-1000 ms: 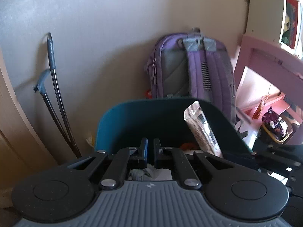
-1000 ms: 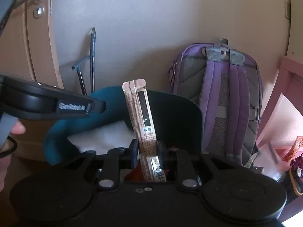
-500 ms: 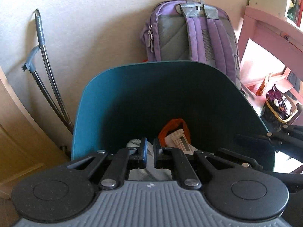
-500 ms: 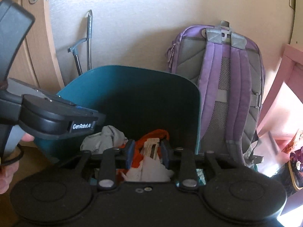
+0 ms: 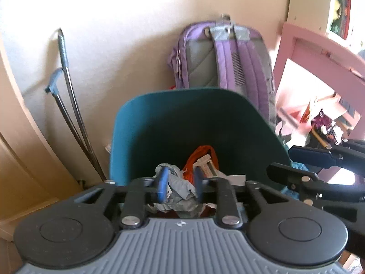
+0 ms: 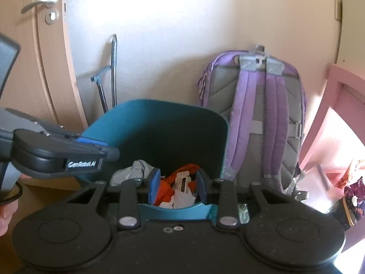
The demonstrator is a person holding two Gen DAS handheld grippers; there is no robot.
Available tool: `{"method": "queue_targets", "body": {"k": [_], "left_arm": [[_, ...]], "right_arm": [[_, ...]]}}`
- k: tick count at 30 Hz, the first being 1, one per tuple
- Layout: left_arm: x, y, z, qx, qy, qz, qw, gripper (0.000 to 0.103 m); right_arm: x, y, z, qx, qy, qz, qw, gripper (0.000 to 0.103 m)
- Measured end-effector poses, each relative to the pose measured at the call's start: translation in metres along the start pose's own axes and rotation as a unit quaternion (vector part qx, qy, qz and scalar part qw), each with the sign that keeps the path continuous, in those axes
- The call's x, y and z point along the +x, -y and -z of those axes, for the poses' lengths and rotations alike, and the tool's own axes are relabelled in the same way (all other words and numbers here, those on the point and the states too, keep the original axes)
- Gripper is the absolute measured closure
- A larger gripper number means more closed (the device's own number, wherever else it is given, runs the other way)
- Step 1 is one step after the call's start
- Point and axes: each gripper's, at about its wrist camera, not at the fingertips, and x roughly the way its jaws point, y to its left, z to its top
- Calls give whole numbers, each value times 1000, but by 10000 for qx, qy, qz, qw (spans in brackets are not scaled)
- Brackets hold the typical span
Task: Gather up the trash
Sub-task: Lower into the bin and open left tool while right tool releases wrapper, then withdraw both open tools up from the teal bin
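While both grippers hung over the teal bin (image 5: 141, 125), their jaws were opening and no trash was pressed between the pads. In the left wrist view, the left gripper (image 5: 179, 183) had its two blue fingers (image 5: 162, 182) spread apart, and a crumpled grey paper (image 5: 180, 187) showed in the gap between them. The paper lay lower, inside the bin, and the pads did not press on it. Just behind it, toward the back wall of the bin, lay an orange net (image 5: 198, 157) with a pale wrapper (image 5: 208, 166) on top of it.

In the right wrist view, the right gripper (image 6: 177, 186) also stood parted, with nothing grasped. Between its fingers (image 6: 154, 183) the same orange net (image 6: 168, 183) and the pale wrapper (image 6: 182, 179) were seen lying in the bin, together with a white scrap (image 6: 182, 198) in front of them. The grey paper (image 6: 136, 169) lay to the left of this gripper, beside the net. The left gripper (image 6: 109, 153) came into this view from the left edge, above the rim of the bin.

A purple backpack (image 6: 257, 114) leaned on the wall just behind the bin, to its right. A folded metal stick (image 6: 111, 75) stood against the wall to the left, near a wooden door (image 6: 34, 68).
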Motion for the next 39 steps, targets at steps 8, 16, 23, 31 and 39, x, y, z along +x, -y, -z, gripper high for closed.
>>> {"method": "queue_targets", "body": {"k": [8,16,23,31,39], "left_arm": [[-63,6,13,87,561,-28,9984,29],[-110,9,33,4,838,-55,9965,19],[-142,10,55,-89,1112,-96,9937,2],[-168,15,76,-93,1249,-90,9921,2],[-177,11,87,-286,1128,-78,9932,2]], "right_arm": [[-52,-4,1,-59,369,-118,9992,61],[-96,-14,8,-142,590,-241,9979,54],[-119,-17,19,-115,642,-351,9973,51],[-139,-21,29,-130,670,-421,9968,49],[-148,-25,32,-155,580,-424,9973,48]]}}
